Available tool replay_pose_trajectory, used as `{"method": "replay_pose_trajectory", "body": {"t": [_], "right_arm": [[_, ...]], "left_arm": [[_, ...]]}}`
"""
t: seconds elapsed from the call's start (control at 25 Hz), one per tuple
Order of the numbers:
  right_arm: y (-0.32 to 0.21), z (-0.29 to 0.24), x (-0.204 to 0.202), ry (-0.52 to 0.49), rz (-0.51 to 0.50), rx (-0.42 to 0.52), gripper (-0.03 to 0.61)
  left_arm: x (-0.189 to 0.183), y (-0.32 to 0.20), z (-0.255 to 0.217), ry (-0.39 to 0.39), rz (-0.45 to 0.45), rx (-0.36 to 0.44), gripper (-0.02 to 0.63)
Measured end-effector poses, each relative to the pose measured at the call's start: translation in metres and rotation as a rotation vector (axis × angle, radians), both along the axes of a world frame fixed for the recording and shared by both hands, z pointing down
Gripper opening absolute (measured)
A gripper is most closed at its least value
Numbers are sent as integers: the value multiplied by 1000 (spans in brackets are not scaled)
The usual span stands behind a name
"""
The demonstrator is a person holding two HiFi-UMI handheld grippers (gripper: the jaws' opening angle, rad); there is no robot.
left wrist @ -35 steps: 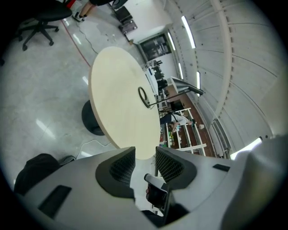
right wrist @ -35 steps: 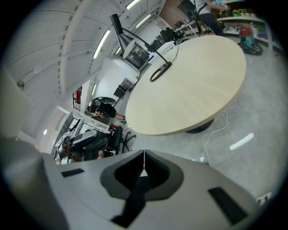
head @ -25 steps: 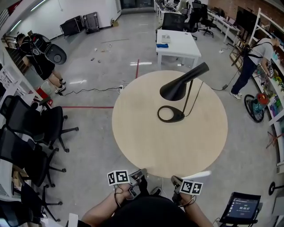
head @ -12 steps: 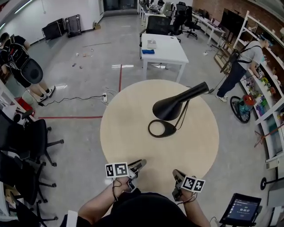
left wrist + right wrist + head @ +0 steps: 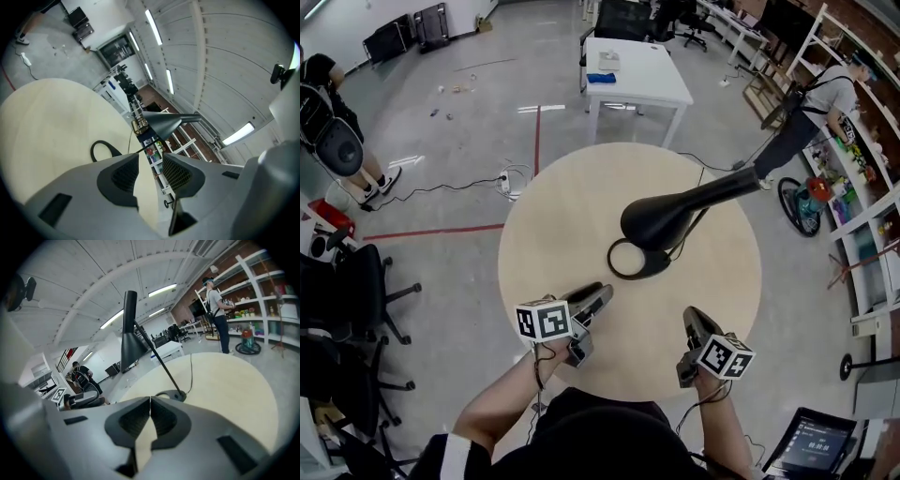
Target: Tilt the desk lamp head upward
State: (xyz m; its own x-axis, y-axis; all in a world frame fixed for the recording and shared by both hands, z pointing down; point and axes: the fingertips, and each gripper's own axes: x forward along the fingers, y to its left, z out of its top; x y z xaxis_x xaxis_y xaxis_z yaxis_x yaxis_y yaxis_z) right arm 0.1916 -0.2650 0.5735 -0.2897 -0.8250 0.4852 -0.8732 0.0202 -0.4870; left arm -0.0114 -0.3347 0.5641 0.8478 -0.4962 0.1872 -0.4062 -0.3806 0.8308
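Since nothing's touching it yet, lamp head [image 5: 661, 217]: ahead, between both, stretching far-right
left gripper [image 5: 598, 292]: fingers apart, empty
right gripper [image 5: 692, 315]: fingers pinched together

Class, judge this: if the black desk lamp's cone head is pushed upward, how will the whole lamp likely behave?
The black cone-shaped lamp head sits high and to one side of the flat black ring base, so the lamp may tip or slide unless steadied. The thin black stem looks rigid, so probably only the head joint gives.

desk lamp [image 5: 664, 218] on table [image 5: 558, 239]
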Motion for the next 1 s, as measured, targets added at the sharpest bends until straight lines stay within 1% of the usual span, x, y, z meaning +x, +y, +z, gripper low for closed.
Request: {"method": "replay_pose_trajectory", "body": {"t": [0.16,0.24,0.32,0.44,0.52,0.6,0.64,0.72,0.76,0.88,1.0], "right_arm": [[-43,-15,13,55,-13,55,5],[-64,-23,19,88,-14,87,5],[-84,-32,26,155,-17,133,5],[-110,-48,36,291,-22,211,5],[-126,-57,36,339,-38,262,5],[-138,-62,33,345,-54,308,12],[-143,-63,32,337,-57,324,49],[-151,-63,31,318,-60,338,72],[-155,-63,31,317,-62,341,75],[-163,-61,29,337,-75,350,77],[-172,-60,26,309,-92,366,77]], "left_arm": [[13,-33,-16,-5,-34,23,149],[19,-43,-24,22,-55,14,149],[27,-50,-33,47,-67,16,150],[38,-60,-41,20,-73,57,150],[42,-66,-41,18,-82,69,150],[46,-69,-41,41,-89,59,150],[48,-70,-41,53,-92,54,150],[51,-71,-40,76,-98,47,156],[52,-72,-39,87,-99,41,185],[57,-72,-34,127,-96,13,207],[62,-76,-29,188,-101,-19,218]]}}
